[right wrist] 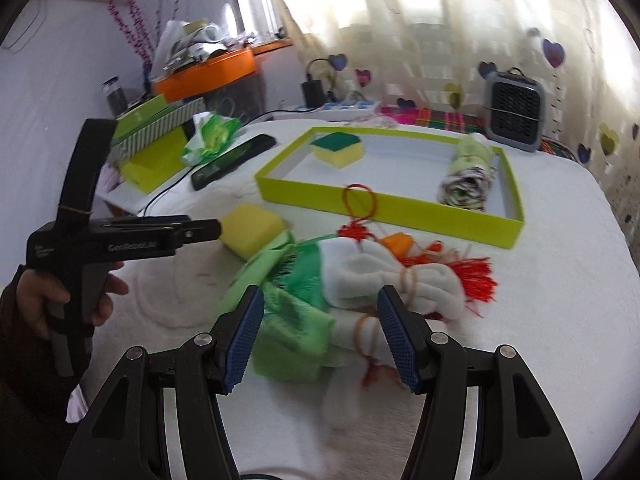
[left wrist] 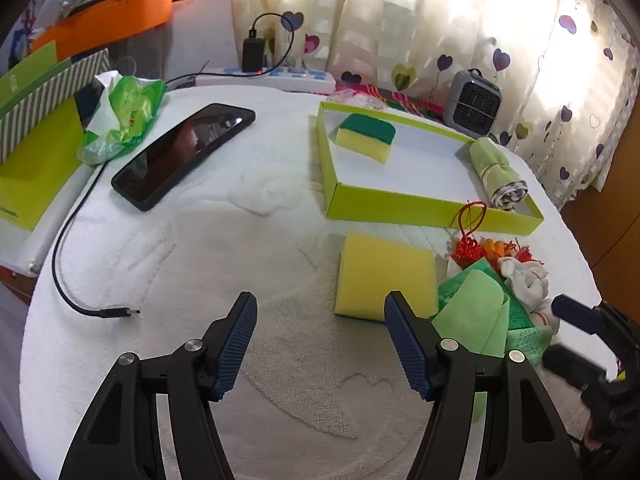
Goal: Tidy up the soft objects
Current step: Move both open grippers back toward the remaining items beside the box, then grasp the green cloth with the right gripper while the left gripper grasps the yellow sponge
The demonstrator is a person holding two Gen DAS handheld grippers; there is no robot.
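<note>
Left wrist view: the left gripper is seen with its jaws spread wide and nothing between them, poised over the white towel-covered table. Just beyond its right fingertip a plain yellow sponge lies flat on the towel, and beside that a heap of soft things is gathered: folded green cloths, a white rolled cloth and a red tasselled knot ornament. Behind them a lime-green tray is placed, in which a yellow sponge with a green top sits at the far left corner and a rolled green cloth bound with a band lies along the right side. A black phone and a black cable are seen to the left.

In the right wrist view the right gripper is likewise held wide apart, gripping nothing; its fingers are positioned above the green cloths and the white rolled cloth, though contact cannot be told through the blur. The left gripper is held by a hand near the plain yellow sponge.
</note>
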